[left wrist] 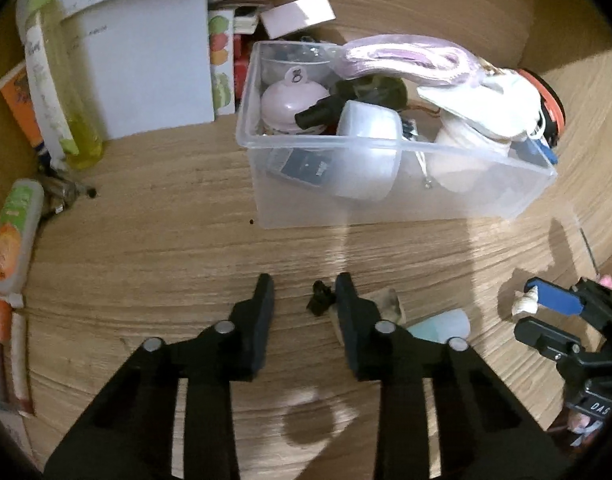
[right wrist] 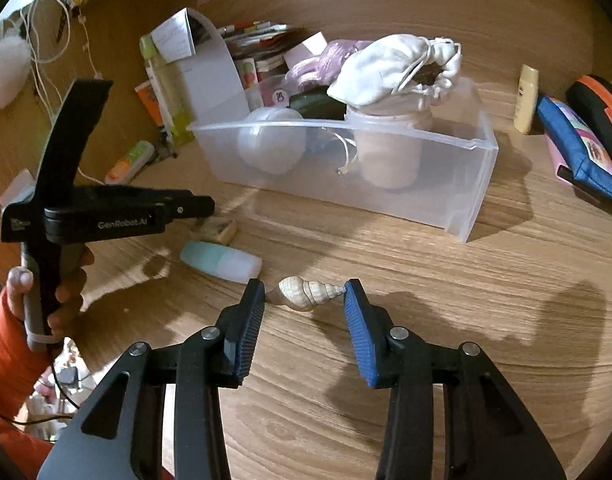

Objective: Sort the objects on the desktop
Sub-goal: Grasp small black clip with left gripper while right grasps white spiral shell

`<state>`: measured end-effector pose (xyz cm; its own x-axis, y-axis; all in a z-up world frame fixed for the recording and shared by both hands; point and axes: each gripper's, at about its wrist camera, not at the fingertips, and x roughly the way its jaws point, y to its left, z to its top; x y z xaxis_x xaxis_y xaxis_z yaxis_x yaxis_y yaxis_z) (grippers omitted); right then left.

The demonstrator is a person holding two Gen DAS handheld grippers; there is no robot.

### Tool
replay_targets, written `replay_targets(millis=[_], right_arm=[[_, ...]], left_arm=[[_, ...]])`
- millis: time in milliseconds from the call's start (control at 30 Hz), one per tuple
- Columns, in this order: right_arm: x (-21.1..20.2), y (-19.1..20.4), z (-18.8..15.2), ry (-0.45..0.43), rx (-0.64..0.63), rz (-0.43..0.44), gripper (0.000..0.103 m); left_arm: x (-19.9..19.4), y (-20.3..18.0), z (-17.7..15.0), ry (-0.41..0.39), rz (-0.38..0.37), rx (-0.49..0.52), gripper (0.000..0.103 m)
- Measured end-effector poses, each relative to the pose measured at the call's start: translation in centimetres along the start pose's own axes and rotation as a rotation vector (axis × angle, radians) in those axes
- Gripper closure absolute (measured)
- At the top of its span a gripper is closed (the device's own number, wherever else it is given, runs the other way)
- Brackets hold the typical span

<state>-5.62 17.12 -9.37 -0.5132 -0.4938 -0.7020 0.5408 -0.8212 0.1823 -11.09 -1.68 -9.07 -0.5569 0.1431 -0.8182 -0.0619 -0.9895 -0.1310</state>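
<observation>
A clear plastic bin [left wrist: 386,184] [right wrist: 458,184] on the wooden desk holds a white cloth bag [right wrist: 390,68], a pink jar [left wrist: 290,104], a white case and other items. My left gripper [left wrist: 304,286] is open and empty, low over the desk, with a small black clip [left wrist: 320,300] by its right finger. My right gripper [right wrist: 304,290] is closed end to end on a spiral seashell [right wrist: 310,294], which also shows in the left wrist view [left wrist: 524,300]. A teal and white bottle [right wrist: 220,260] and a small stone [right wrist: 220,230] lie near the left gripper.
Bottles [left wrist: 62,92], a white box [left wrist: 146,72] and sachets [left wrist: 14,236] crowd the desk's left side. A blue pouch [right wrist: 578,148], a black and orange case [right wrist: 598,108] and a yellow tube [right wrist: 526,100] lie at right. Cables hang at far left [right wrist: 46,40].
</observation>
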Motion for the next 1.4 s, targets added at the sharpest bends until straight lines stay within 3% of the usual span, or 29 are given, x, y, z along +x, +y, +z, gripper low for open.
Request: replay_targets(millis=[133, 267, 500, 600, 667, 733, 967, 1400], right_arm=[[-0.1, 0.0, 0.3, -0.008, -0.010, 0.020, 0.065], [-0.1, 0.3, 0.4, -0.006, -0.022, 0.033, 0.065], [-0.1, 0.6, 0.0, 0.004, -0.031, 0.036, 0.065], [-0.1, 0.6, 0.0, 0.005, -0.033, 0.027, 0.065], [-0.1, 0.5, 0.1, 0.005, -0.030, 0.020, 0.065], [0.0, 0.2, 0.2, 0.006, -0.021, 0.016, 0.065], [-0.3, -0.7, 1.2, -0.017, -0.005, -0.002, 0.065], [-2.4, -3.9, 4.2, -0.117, 0.034, -0.060, 0.065]], left_arm=[[0.1, 0.5, 0.0, 0.000, -0.014, -0.015, 0.073], [-0.4, -0.2, -0.3, -0.011, 0.032, 0.021, 0.073], [0.0, 2.1, 0.0, 0.017, -0.060, -0.084, 0.073], [0.0, 1.4, 0.0, 0.012, -0.037, -0.056, 0.073], [-0.1, 0.2, -0.4, -0.003, 0.018, 0.006, 0.075], [-0.3, -0.5, -0.6, -0.014, 0.037, 0.030, 0.088], [-1.0, -0.3, -1.2, -0.039, 0.056, 0.022, 0.088], [-6.6, 0.7, 0.9, -0.197, 0.082, -0.004, 0.088]])
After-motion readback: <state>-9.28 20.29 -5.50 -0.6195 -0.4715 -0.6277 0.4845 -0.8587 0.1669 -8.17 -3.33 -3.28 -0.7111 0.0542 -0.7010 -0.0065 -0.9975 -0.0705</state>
